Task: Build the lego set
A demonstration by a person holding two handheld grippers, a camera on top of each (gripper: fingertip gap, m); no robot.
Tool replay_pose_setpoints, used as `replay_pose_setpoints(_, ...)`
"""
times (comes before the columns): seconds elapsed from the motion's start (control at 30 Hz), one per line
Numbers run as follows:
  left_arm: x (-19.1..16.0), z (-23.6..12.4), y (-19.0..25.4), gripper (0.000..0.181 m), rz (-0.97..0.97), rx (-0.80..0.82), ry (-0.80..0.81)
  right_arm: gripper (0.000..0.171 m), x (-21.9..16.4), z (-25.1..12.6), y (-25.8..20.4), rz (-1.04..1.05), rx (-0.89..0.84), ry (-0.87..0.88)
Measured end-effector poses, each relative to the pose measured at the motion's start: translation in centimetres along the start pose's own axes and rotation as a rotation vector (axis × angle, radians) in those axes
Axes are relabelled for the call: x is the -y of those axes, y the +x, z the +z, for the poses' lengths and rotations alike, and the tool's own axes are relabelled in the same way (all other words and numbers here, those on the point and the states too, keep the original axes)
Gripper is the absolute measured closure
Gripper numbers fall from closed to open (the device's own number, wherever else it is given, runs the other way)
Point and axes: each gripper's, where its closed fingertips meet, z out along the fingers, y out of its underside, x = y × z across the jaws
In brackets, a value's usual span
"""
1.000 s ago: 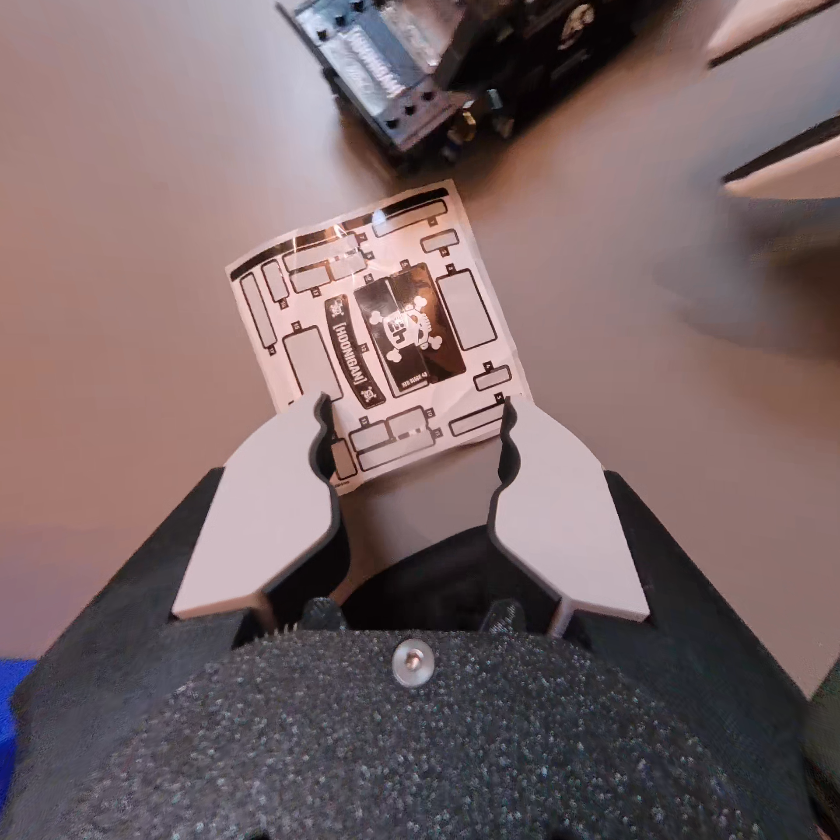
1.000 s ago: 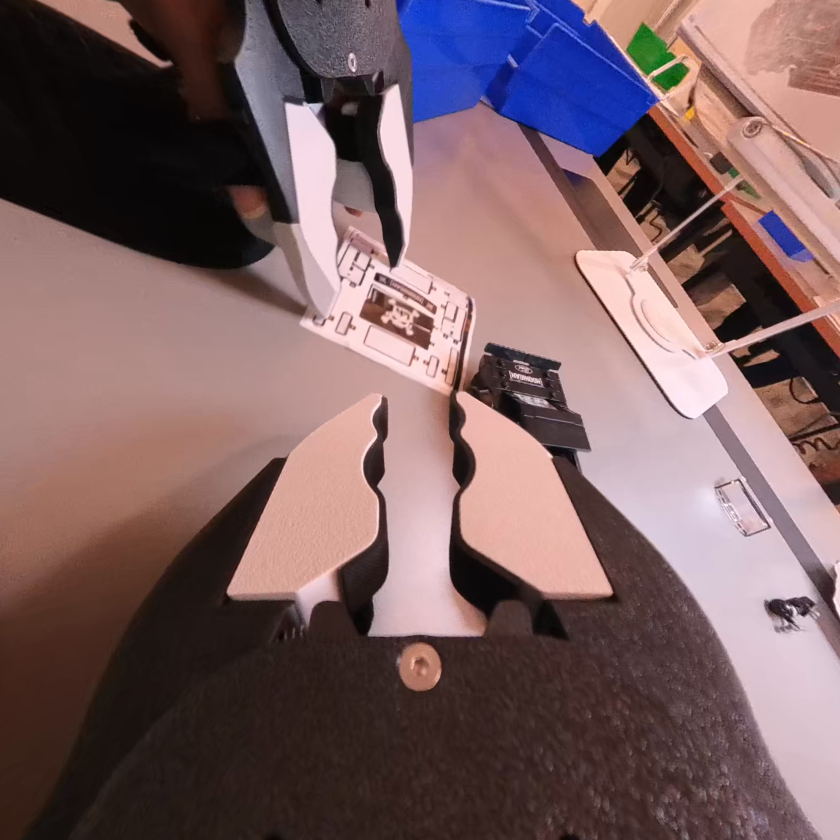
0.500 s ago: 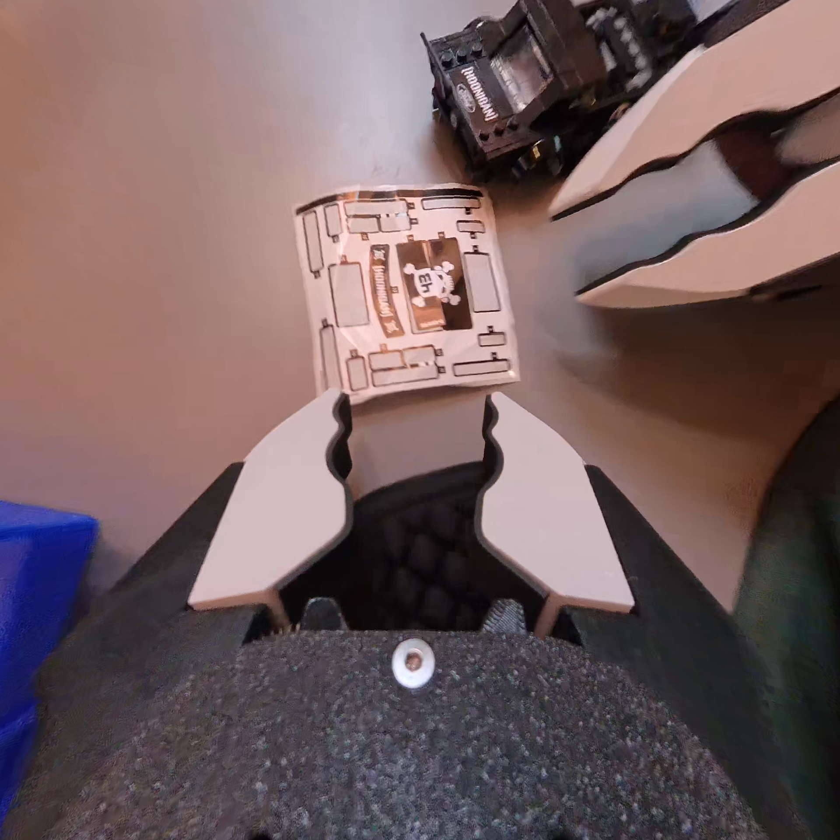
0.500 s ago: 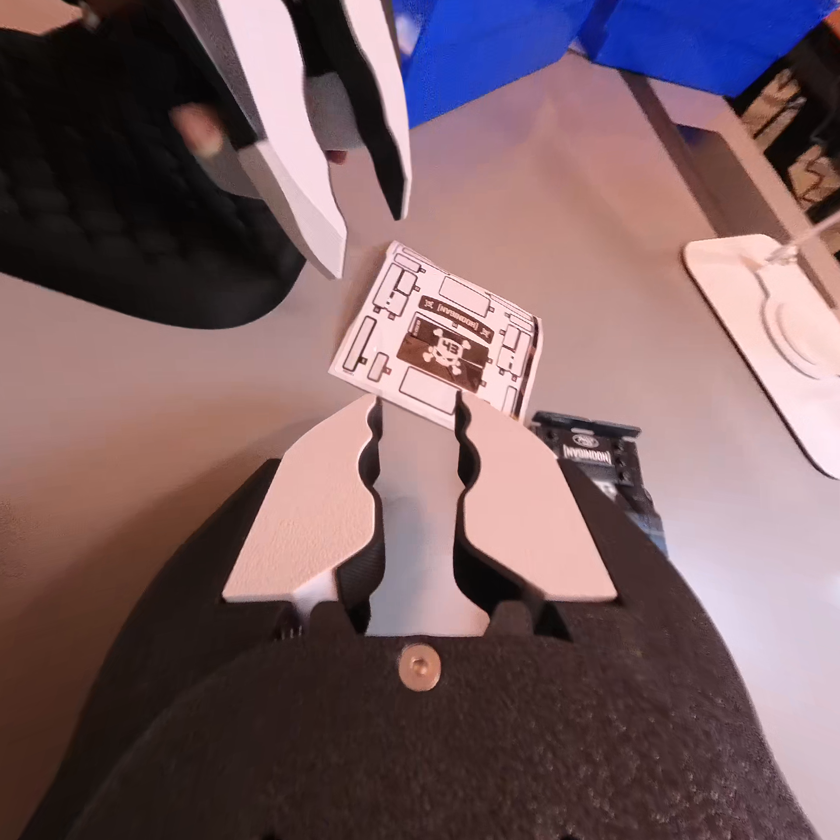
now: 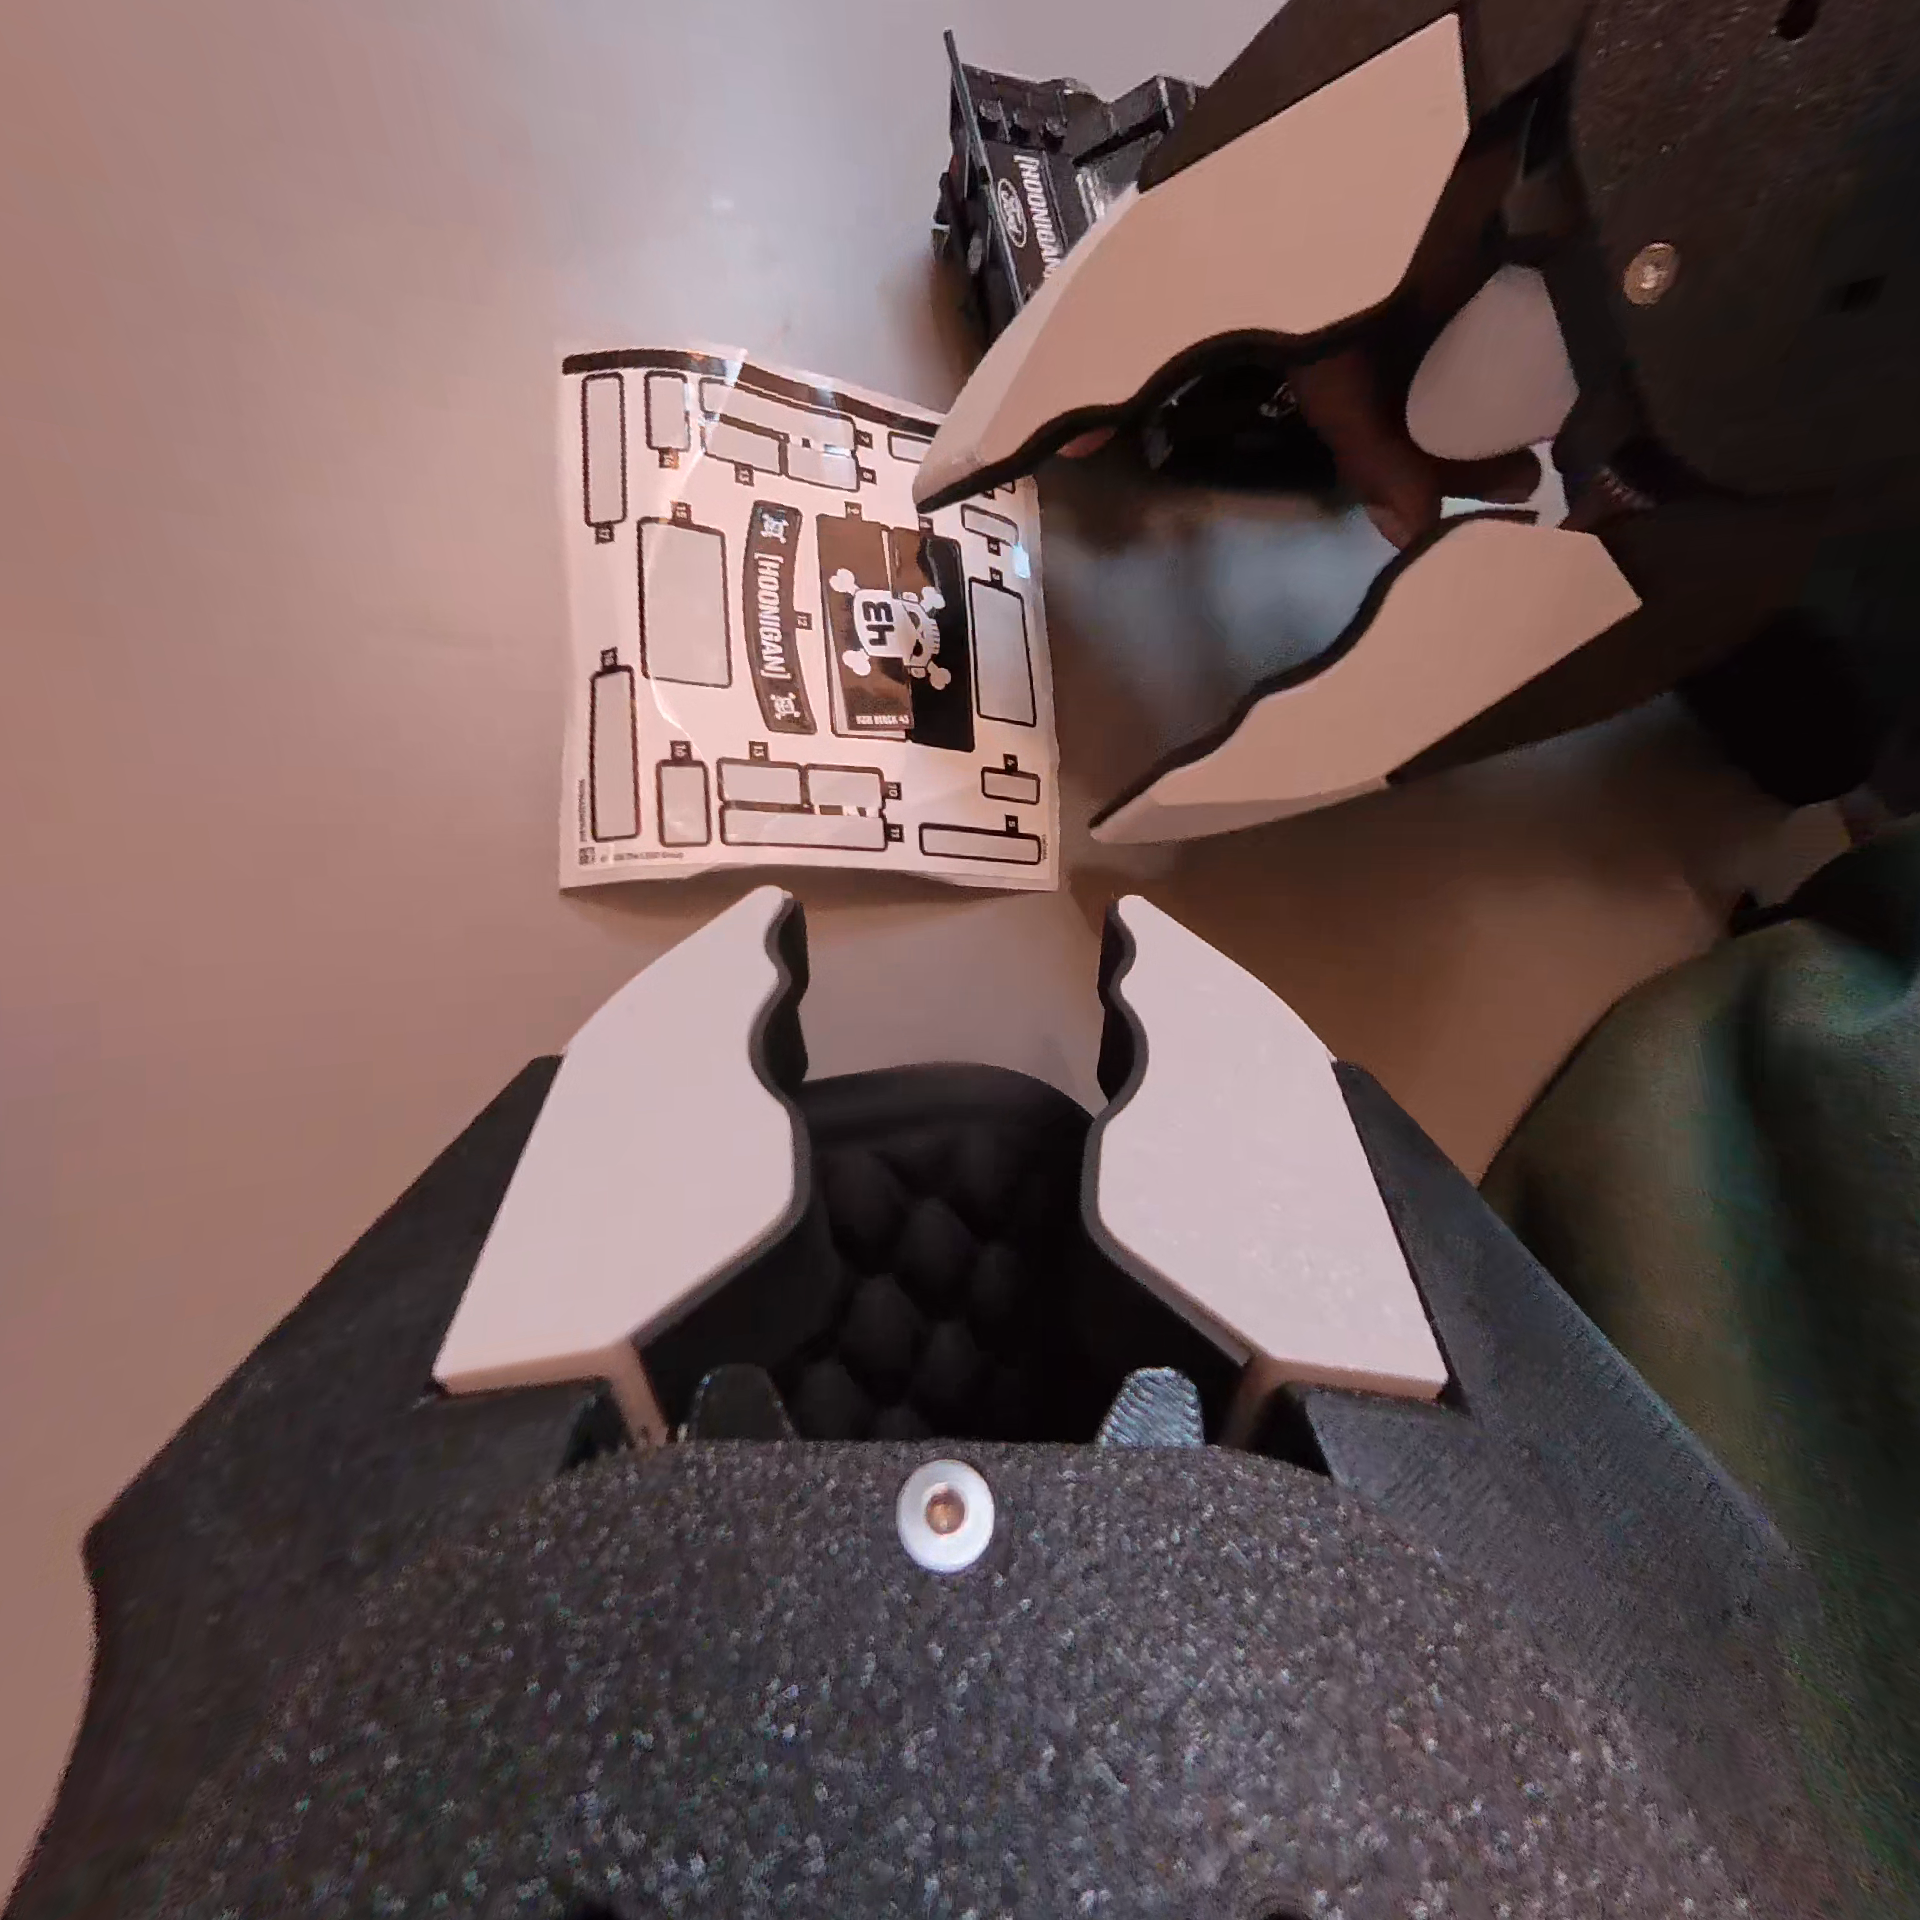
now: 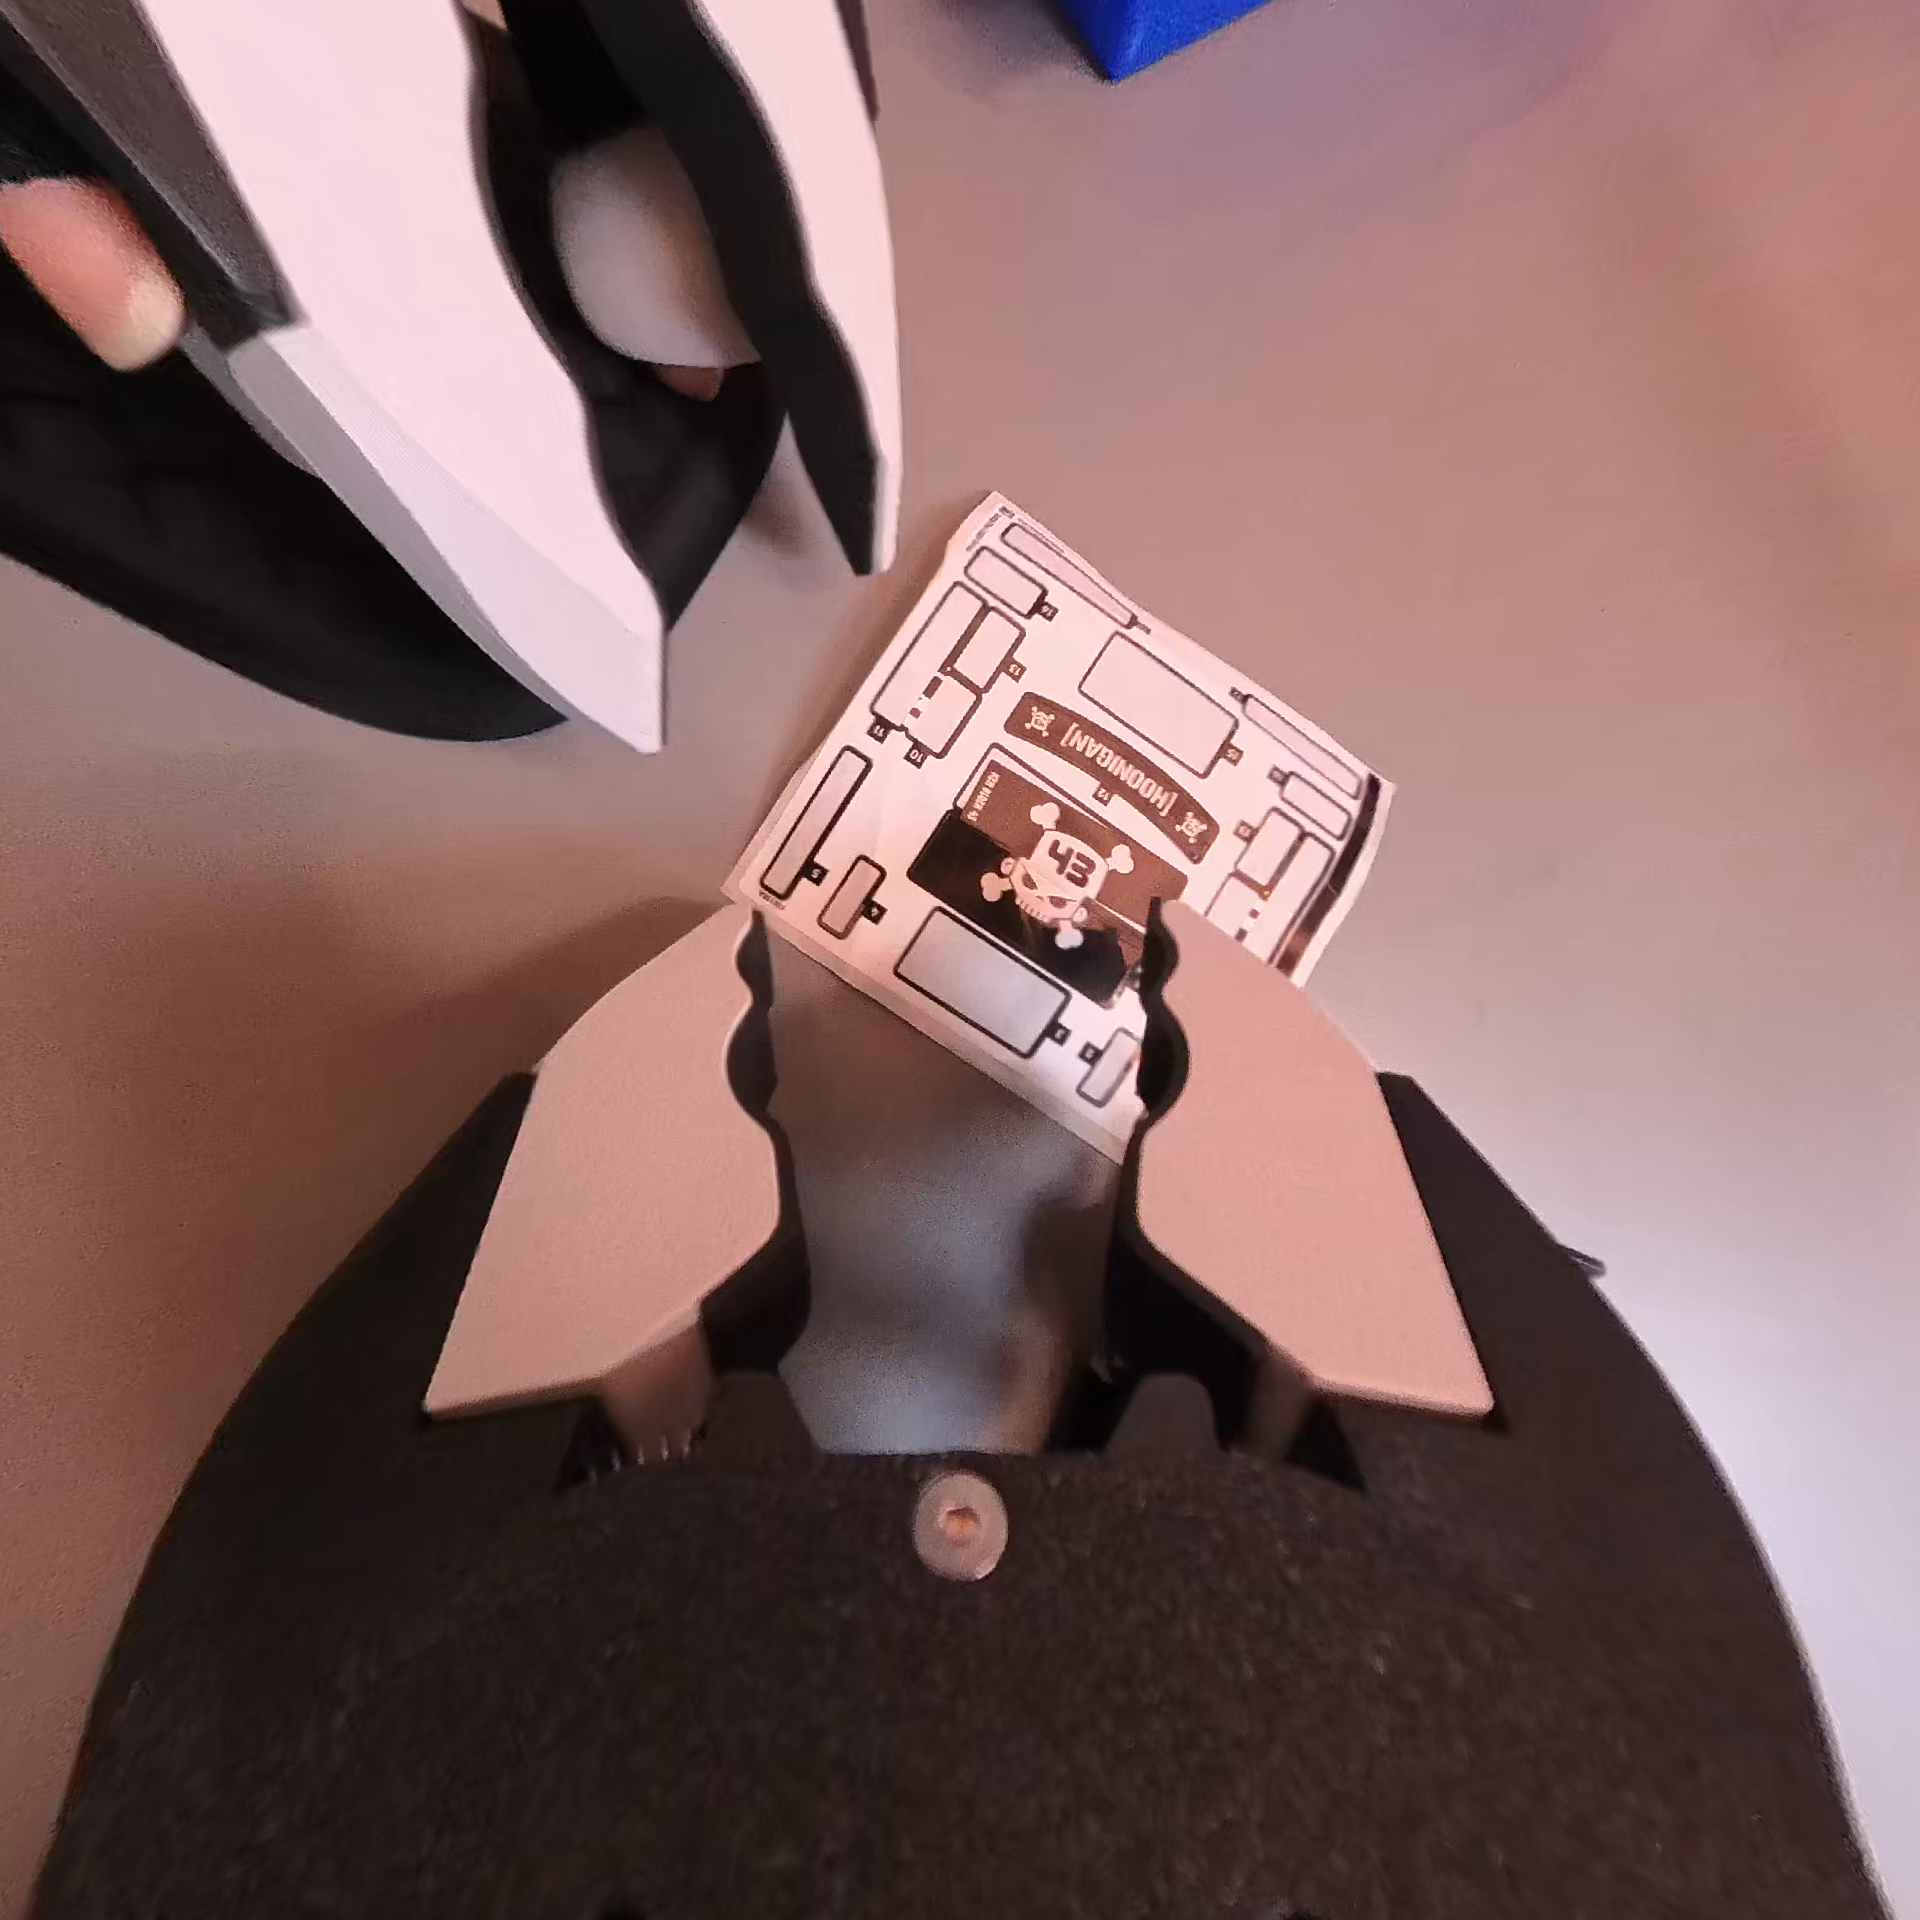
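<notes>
The right tool (image 5: 1013, 665) hides much of the black lego car (image 5: 1023, 203) and a corner of the sticker sheet (image 5: 800, 623), a white, slightly curled sheet of black-outlined decals lying on the counter (image 5: 260, 520) just ahead of the left tool (image 5: 951, 920), both tools released and empty.

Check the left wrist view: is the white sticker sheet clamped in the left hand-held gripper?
No, the white sticker sheet lies flat on the table beyond the open, empty left hand-held gripper.
</notes>
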Motion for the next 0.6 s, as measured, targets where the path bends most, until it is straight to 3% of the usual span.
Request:
replay_pose_setpoints(0.47, 0.3, 0.4, -0.5, 0.115, -0.185, -0.054, -0.137, 0.099, -0.4, -1.6, 2.0, 0.009, -0.094, 0.039)
replay_pose_setpoints(0.6, 0.5, 1.0, -0.8, 0.119, -0.245, -0.075, -0.188, 0.101, 0.2, -2.0, 2.7, -0.001, -0.099, 0.082)
